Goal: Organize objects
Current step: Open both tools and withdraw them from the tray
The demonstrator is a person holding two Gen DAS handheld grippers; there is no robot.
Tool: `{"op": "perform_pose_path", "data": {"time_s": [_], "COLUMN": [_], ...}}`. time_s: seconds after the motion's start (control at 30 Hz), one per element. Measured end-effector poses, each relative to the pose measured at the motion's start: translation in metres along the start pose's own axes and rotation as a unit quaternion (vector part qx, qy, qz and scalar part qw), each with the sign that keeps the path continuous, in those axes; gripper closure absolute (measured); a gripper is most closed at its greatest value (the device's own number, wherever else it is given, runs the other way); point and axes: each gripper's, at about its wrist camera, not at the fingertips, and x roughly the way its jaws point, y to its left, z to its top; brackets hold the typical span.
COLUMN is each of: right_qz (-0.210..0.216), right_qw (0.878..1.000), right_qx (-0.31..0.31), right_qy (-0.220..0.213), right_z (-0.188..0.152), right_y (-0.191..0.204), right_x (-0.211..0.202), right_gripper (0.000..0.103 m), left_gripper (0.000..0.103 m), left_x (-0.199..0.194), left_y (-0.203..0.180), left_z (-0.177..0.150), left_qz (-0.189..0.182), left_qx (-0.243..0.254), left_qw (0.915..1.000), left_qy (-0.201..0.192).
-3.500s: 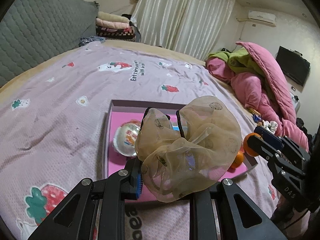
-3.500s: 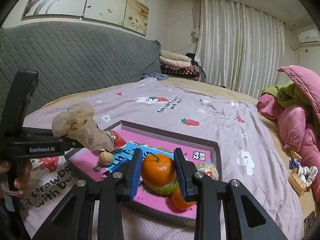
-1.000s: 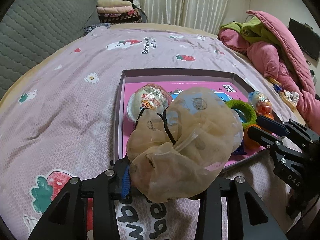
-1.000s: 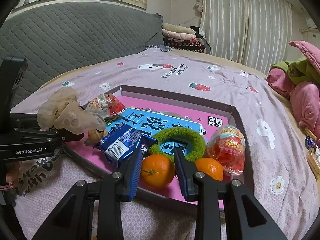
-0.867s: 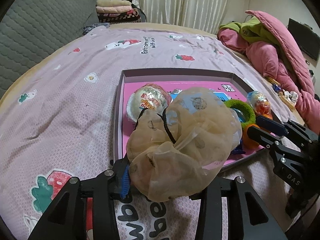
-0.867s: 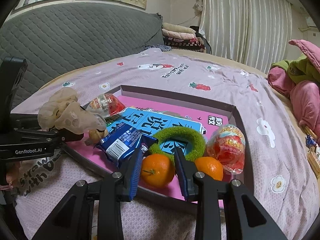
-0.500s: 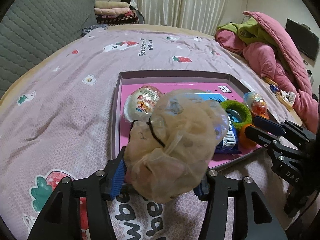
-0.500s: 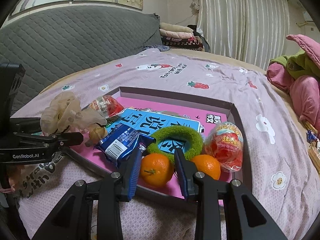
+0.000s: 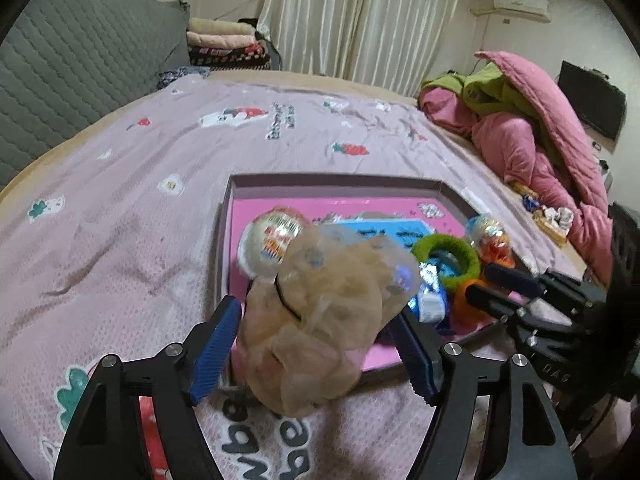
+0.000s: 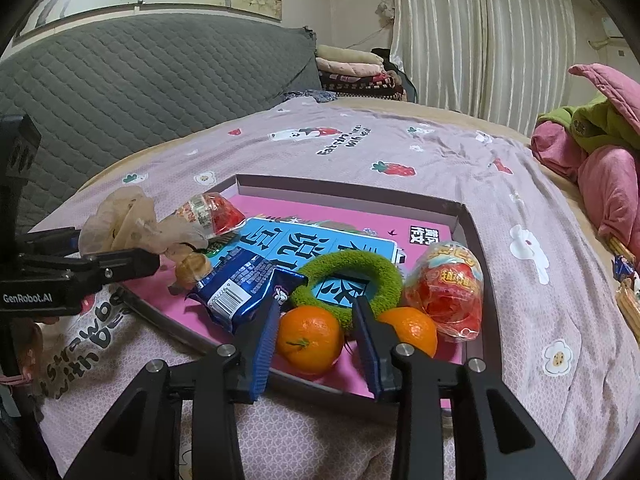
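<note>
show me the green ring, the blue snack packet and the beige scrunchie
green ring (image 10: pixel 386 270): right wrist view, fuzzy right rim.
blue snack packet (image 10: pixel 244 282): right wrist view, wrapper middle.
beige scrunchie (image 9: pixel 328 312): left wrist view, gauzy middle.

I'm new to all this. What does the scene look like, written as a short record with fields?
Place: bed with a pink tray on it
Left claw: open, beige scrunchie between its fingers, at the tray's edge
Right claw: open, straddling an orange in the tray
Also in tray: second orange, green ring, blue packet, red wrapped ball
</note>
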Motion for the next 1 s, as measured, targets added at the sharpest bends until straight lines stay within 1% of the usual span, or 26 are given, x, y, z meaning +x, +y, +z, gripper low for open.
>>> {"op": "perform_pose_path", "data": {"time_s": [0.17, 0.57, 0.63, 0.67, 0.7, 0.83, 0.9, 1.0], "right_qz": [0.000, -0.006, -0.007, -0.007, -0.007, -0.008, -0.008, -0.011], "right_qw": [1.000, 1.000, 1.000, 1.000, 1.000, 0.999, 0.999, 0.999], "right_qx": [0.003, 0.008, 0.009, 0.010, 0.010, 0.005, 0.003, -0.001], "right_qy": [0.002, -0.010, -0.016, -0.018, -0.021, -0.031, -0.037, -0.046], "right_z": [0.000, 0.003, 0.004, 0.005, 0.006, 0.009, 0.010, 0.012], "right_y": [0.000, -0.002, -0.002, -0.002, -0.002, 0.001, 0.002, 0.004], "right_x": [0.001, -0.004, -0.007, -0.009, -0.010, -0.015, -0.017, -0.020], "right_gripper": [0.063, 0.062, 0.056, 0.050, 0.047, 0.045, 0.040, 0.039], "left_gripper": [0.026, 0.026, 0.026, 0.025, 0.025, 0.025, 0.025, 0.025], "left_x": [0.001, -0.015, -0.017, -0.018, -0.019, -0.023, -0.025, -0.027], "left_y": [-0.003, -0.002, -0.003, -0.003, -0.003, -0.004, -0.004, -0.004], "left_z": [0.007, 0.012, 0.013, 0.013, 0.013, 0.012, 0.012, 0.012], "left_qz": [-0.007, 0.007, 0.009, 0.010, 0.009, 0.009, 0.009, 0.011], "left_qx": [-0.004, -0.002, -0.001, 0.001, 0.000, 0.001, 0.001, 0.001], "left_qw": [0.9998, 0.9987, 0.9984, 0.9983, 0.9982, 0.9979, 0.9977, 0.9973], "left_qy": [-0.015, -0.051, -0.056, -0.057, -0.059, -0.063, -0.067, -0.073]}}
